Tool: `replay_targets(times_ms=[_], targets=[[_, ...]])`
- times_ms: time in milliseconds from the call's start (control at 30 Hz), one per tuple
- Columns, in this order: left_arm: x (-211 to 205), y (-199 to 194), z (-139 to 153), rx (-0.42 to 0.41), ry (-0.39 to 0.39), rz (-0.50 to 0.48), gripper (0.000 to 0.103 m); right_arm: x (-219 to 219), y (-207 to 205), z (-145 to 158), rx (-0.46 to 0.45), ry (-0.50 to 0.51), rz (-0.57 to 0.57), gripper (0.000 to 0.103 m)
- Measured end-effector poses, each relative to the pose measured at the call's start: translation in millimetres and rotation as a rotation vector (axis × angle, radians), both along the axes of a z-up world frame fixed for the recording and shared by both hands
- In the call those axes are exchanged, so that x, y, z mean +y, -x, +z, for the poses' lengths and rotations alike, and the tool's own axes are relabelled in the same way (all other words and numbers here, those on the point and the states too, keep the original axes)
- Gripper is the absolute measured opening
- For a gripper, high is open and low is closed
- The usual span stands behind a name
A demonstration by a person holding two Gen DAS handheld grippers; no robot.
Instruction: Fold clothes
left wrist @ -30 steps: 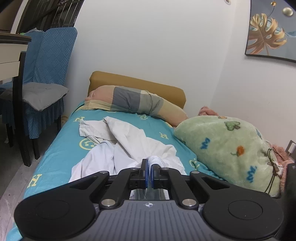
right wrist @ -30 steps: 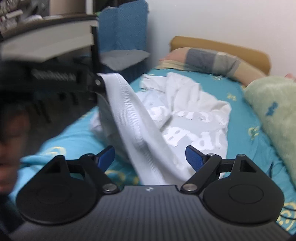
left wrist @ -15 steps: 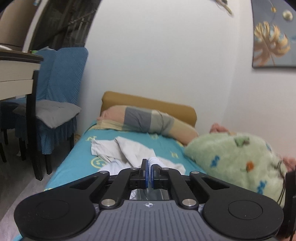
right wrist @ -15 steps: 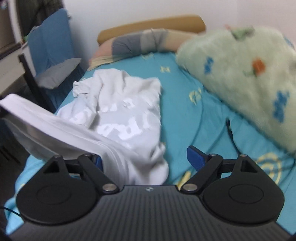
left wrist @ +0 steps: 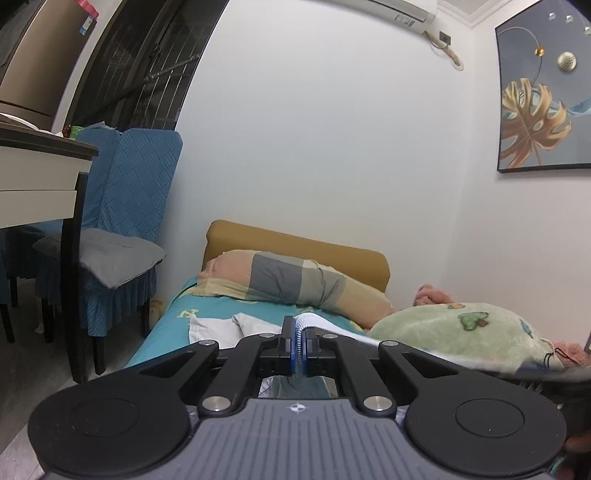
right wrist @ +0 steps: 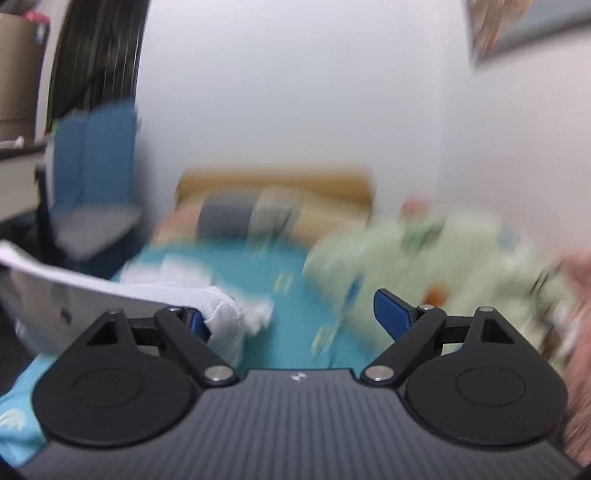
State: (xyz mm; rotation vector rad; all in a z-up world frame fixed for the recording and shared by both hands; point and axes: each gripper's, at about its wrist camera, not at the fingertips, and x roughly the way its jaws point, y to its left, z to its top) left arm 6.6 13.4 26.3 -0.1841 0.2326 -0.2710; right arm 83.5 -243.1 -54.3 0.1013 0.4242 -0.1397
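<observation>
Bedroom: bed (left wrist: 166, 321) with teal sheet, striped pillow (left wrist: 280, 282) at the head edge, green blanket (left wrist: 458, 332) along the right edge. Left gripper (left wrist: 300, 347): jaws pressed together on the ribbed hem of a white garment (left wrist: 221, 328). Right gripper (right wrist: 291, 317): jaws wide apart, cloth draped over its left finger only. Garment: part lifted, part on the sheet. Risk: the unclamped fold may slide off, collapsing the spread.

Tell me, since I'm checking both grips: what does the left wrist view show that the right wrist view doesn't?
Only the left wrist view: the left tool shut on a ribbed hem of the white cotton garment, and the wall air conditioner. Only the right wrist view: the right tool open, white fabric draped at its left finger. Both: the teal bedsheet, striped pillow and green blanket.
</observation>
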Motion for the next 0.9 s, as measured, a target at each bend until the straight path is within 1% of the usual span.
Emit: replay_targets(times_ms=[33, 67, 100, 200, 267, 333, 467, 533, 600, 667, 767, 833, 900], targets=[[-1.1, -0.7, -1.6, 0.012, -0.008, -0.008, 0.003, -8.1, -6.5, -9.3, 0.049, -0.066, 0.006, 0.088], [-4.0, -1.4, -3.1, 0.023, -0.024, -0.013, 0.003, -13.2, -10.8, -16.3, 0.076, -0.109, 0.000, 0.088], [-6.9, -2.3, -5.4, 0.033, -0.045, -0.017, 0.003, -15.4, -12.4, -19.7, 0.077, -0.125, -0.014, 0.088], [-15.0, -6.8, -14.6, 0.072, -0.097, -0.032, 0.005, -15.4, -9.1, -12.5, 0.008, -0.119, -0.032, 0.088], [-17.6, -13.6, -23.2, 0.124, -0.112, -0.052, 0.008, -15.7, -4.9, -4.2, -0.048, -0.124, -0.029, 0.088], [-19.2, -21.4, -33.5, 0.184, -0.126, -0.058, 0.018, -16.8, 0.0, 2.6, -0.090, -0.122, -0.029, 0.088], [-26.5, -37.1, -54.6, 0.271, -0.181, -0.094, 0.027, -16.4, 3.6, 7.2, -0.117, -0.107, -0.018, 0.088], [-33.7, -40.2, -65.0, 0.292, -0.234, -0.122, 0.039, -17.5, 3.5, 8.0, -0.118, -0.114, -0.017, 0.088], [-41.1, -43.0, -75.3, 0.313, -0.290, -0.151, 0.041, -18.6, 3.6, 9.0, -0.123, -0.118, -0.019, 0.088], [-51.2, -41.6, -83.8, 0.314, -0.344, -0.202, 0.043, -19.1, 5.1, 9.9, -0.134, -0.119, -0.024, 0.088], [-66.1, -33.0, -94.2, 0.288, -0.420, -0.252, 0.047, -19.6, 9.1, 12.3, -0.159, -0.126, -0.028, 0.088], [-73.8, -26.3, -99.5, 0.263, -0.454, -0.275, 0.051, -19.7, 12.3, 14.9, -0.177, -0.130, -0.027, 0.088], [-76.3, -23.9, -102.8, 0.260, -0.467, -0.256, 0.054, -19.3, 14.9, 17.6, -0.189, -0.125, -0.025, 0.088]])
